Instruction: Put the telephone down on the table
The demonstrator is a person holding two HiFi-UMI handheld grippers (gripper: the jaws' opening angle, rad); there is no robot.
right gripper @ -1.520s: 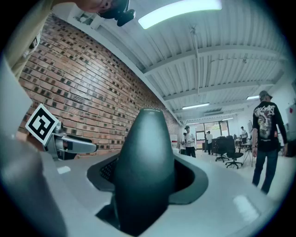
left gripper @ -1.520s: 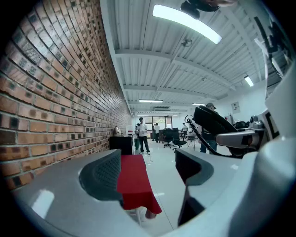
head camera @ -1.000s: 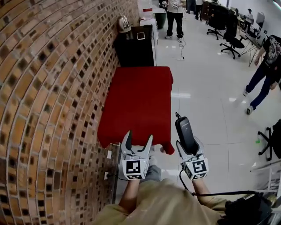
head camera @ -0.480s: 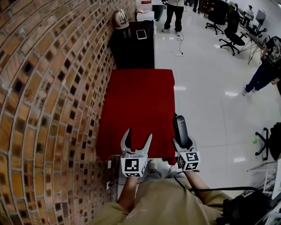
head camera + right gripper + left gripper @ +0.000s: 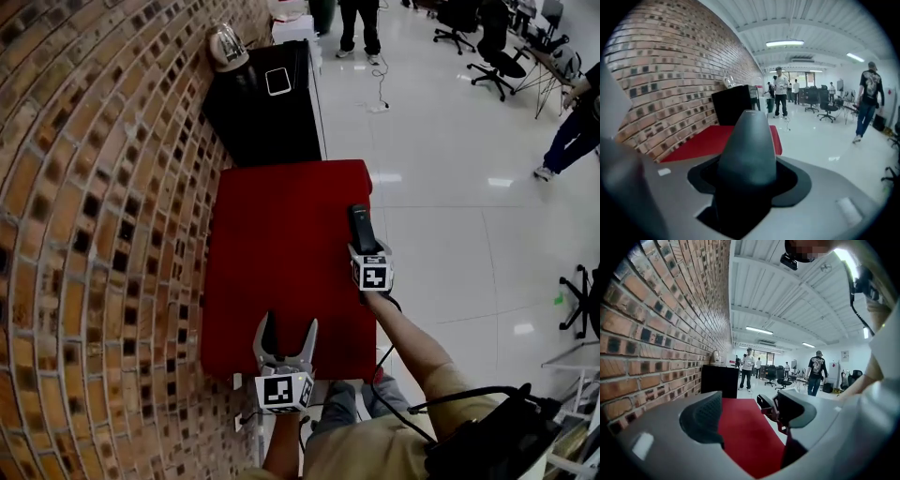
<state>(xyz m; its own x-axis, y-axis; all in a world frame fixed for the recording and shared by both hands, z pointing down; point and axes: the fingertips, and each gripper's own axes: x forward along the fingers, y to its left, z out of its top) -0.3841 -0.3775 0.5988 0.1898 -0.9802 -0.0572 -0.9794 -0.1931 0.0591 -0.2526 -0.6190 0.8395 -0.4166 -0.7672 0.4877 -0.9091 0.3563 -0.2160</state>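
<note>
Telephone (image 5: 361, 223) in right hand-held gripper (image 5: 367, 251)

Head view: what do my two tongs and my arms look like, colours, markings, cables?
Both the left tongs and the right tongs are light grey with dark inner pads. Each carries a cube of black-and-white square markers. A black cable runs from the right one. The visible sleeve is short and khaki.
</note>
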